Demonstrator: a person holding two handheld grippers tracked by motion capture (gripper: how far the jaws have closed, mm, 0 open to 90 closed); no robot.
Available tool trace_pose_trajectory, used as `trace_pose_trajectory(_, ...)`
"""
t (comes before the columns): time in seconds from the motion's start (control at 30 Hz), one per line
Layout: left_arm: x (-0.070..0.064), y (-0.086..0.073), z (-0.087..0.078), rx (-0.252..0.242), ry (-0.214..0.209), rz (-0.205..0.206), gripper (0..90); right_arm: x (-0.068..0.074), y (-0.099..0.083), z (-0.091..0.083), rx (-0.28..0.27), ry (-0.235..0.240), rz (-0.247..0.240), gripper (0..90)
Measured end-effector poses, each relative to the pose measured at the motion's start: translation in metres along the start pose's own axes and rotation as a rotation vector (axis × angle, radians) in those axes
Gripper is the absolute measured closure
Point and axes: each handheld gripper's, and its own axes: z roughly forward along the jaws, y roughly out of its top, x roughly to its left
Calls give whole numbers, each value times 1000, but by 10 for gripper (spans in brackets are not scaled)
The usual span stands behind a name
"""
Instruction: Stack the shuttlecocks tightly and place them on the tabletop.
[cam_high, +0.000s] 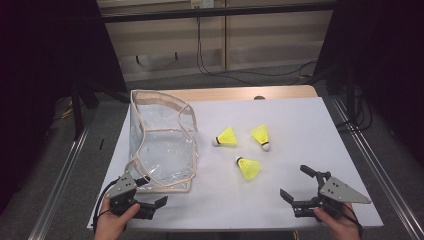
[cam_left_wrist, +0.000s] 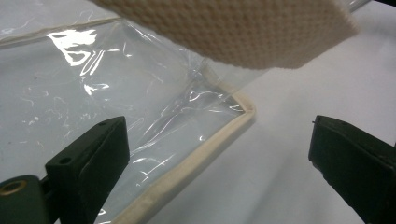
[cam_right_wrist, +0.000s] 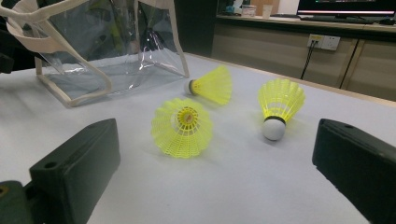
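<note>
A clear plastic bag (cam_high: 162, 145) with beige trim and straps stands open at the left of the white table (cam_high: 300, 125). Three yellow shuttlecocks lie to its right: one near the bag (cam_high: 226, 137), one farther right (cam_high: 261, 136), one closest to me (cam_high: 248, 167). My left gripper (cam_high: 150, 194) is open at the bag's near corner; its view shows the bag's trimmed corner (cam_left_wrist: 243, 109) between the jaws and a beige strap (cam_left_wrist: 243, 28) overhead. My right gripper (cam_high: 298, 182) is open, facing the nearest shuttlecock (cam_right_wrist: 183, 127), with the others (cam_right_wrist: 212, 85) (cam_right_wrist: 279, 105) and the bag (cam_right_wrist: 93, 51) behind.
The table's near edge runs just under both hands. Metal rails (cam_high: 65, 170) flank the table on either side. Beyond the far edge are a wooden strip (cam_high: 240, 93), cables on the floor (cam_high: 260, 70) and a low wall with a socket (cam_right_wrist: 323, 42).
</note>
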Motion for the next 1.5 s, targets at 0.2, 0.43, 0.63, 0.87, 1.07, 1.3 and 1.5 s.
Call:
trace_pose_trajectory(0.2,2,-1,0,-4,-13,-3,48,-1,0,2,0,4,-3,8)
trace_pose_trajectory(0.43,1,-1,1,0,-14,5,42,-4,2,4,20,-10,-5,6)
trace_pose_trajectory(0.63,1,-1,1,0,-10,9,42,-8,4,10,42,-33,-5,6)
trace_pose_trajectory(0.87,1,-1,0,1,-13,10,41,-9,8,20,57,-45,-12,7)
trace_pose_trajectory(1.07,1,-1,0,5,-15,13,39,-10,10,23,70,-46,-15,8)
trace_pose_trajectory(1.3,1,0,1,13,-5,23,39,-15,13,30,91,-55,-7,16)
trace_pose_trajectory(1.5,0,-1,1,4,-12,17,35,-21,19,38,96,-63,33,15)
